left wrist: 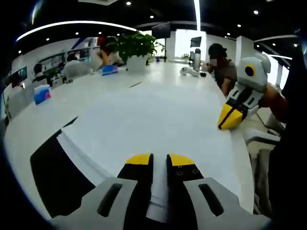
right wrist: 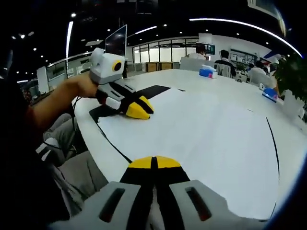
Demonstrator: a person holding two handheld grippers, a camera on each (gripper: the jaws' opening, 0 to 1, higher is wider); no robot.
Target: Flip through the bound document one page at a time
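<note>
Open-plan office, long white tabletop (left wrist: 158, 81), people seated at the far end, potted plant (left wrist: 135, 48) beyond.

Left gripper (left wrist: 160, 159): jaws slightly parted with a strip of white page edge running up between them; looks pinched on the sheet, though the contact itself is hard to see. In the right gripper view it sits at the near left side of the bound document (right wrist: 192, 139), yellow tips down on or just above the paper beside the black strip.

Right gripper (right wrist: 154, 162): jaws pressed together, nothing between them, hovering over the near edge of the page. In the left gripper view it hangs at the document's right side, tips angled down toward the tabletop edge.

Document lies flat and open across the tabletop in front of both grippers; white page up, a black band (left wrist: 57, 175), cover or binding, along one side.

Step in hand, as I judge it: lift and turn one sheet. To do it well: keep only the top page in the pinch, carry it in an arc toward the binding, use the right gripper to hold the remaining pages flat, go slow to avoid creasing or grabbing two sheets.
</note>
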